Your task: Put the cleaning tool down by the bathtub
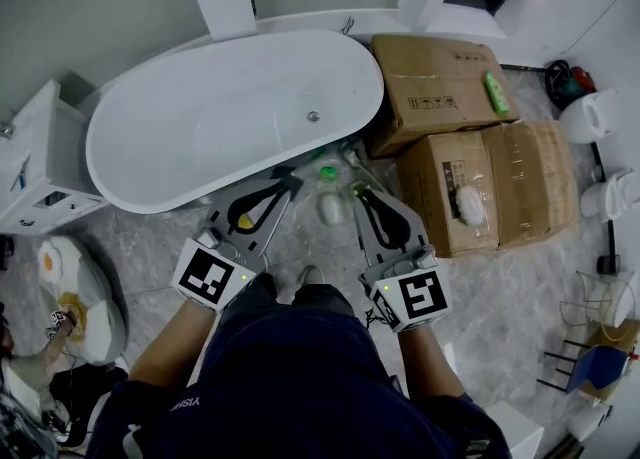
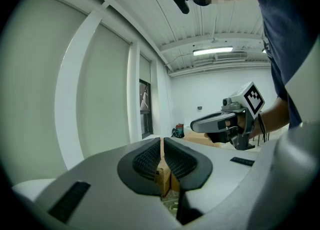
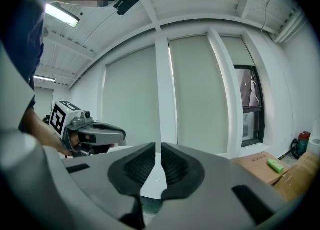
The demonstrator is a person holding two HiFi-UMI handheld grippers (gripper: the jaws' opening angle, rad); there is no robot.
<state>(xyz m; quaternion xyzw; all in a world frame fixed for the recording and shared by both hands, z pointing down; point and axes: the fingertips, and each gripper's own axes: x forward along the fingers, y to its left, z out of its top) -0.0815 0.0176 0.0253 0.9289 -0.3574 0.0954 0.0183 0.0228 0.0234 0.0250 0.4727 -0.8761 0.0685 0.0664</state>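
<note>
Left gripper is clamped shut with nothing in it. Right gripper is almost closed too, just a thin gap, also empty. The cleaning tool is the white-and-green thing, I think (it's small). It's on the floor between the two grippers' tips, just beside the tub.

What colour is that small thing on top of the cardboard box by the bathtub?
The small thing is bright green, clearest in the head view.
</note>
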